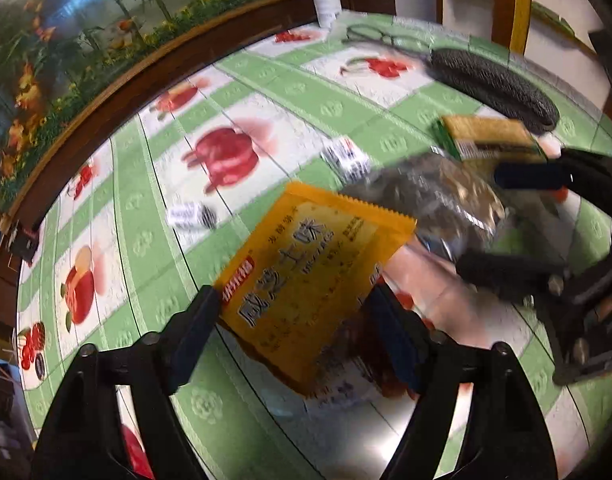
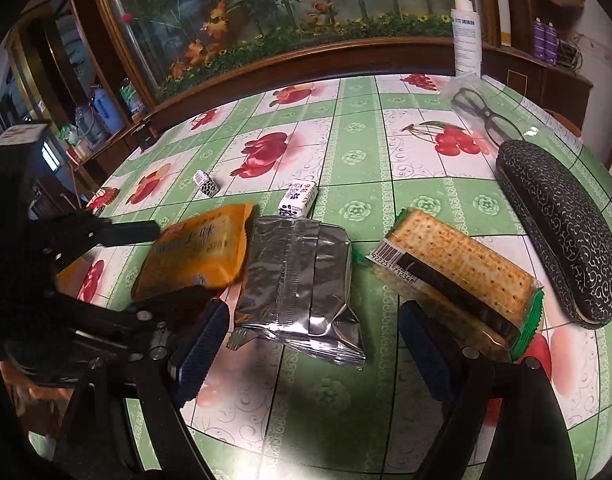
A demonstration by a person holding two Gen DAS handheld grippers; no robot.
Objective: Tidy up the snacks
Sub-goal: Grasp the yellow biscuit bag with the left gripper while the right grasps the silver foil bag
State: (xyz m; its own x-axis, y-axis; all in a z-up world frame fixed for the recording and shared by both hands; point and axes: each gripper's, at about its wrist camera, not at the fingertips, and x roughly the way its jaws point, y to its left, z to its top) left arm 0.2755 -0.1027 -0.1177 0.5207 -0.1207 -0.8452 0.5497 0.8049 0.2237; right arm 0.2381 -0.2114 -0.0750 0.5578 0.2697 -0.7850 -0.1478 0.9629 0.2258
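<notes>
An orange snack packet (image 1: 310, 280) lies between the fingers of my left gripper (image 1: 293, 328), whose jaws stand wide on either side of it without clamping. In the right wrist view the left gripper (image 2: 153, 260) brackets the same orange packet (image 2: 197, 252). A silver foil packet (image 2: 297, 280) lies beside it, and a cracker pack (image 2: 454, 272) to the right. My right gripper (image 2: 314, 344) is open just in front of the foil packet; it also shows in the left wrist view (image 1: 518, 224) around the foil packet (image 1: 434, 196). Two small candy boxes (image 2: 297, 200) (image 2: 205, 184) lie behind.
A black patterned glasses case (image 2: 562, 224) lies at the right, with glasses in a clear bag (image 2: 482, 112) behind it. A white spray bottle (image 2: 466, 32) stands at the table's far edge by the wooden frame. The tablecloth (image 2: 346, 400) is green with fruit prints.
</notes>
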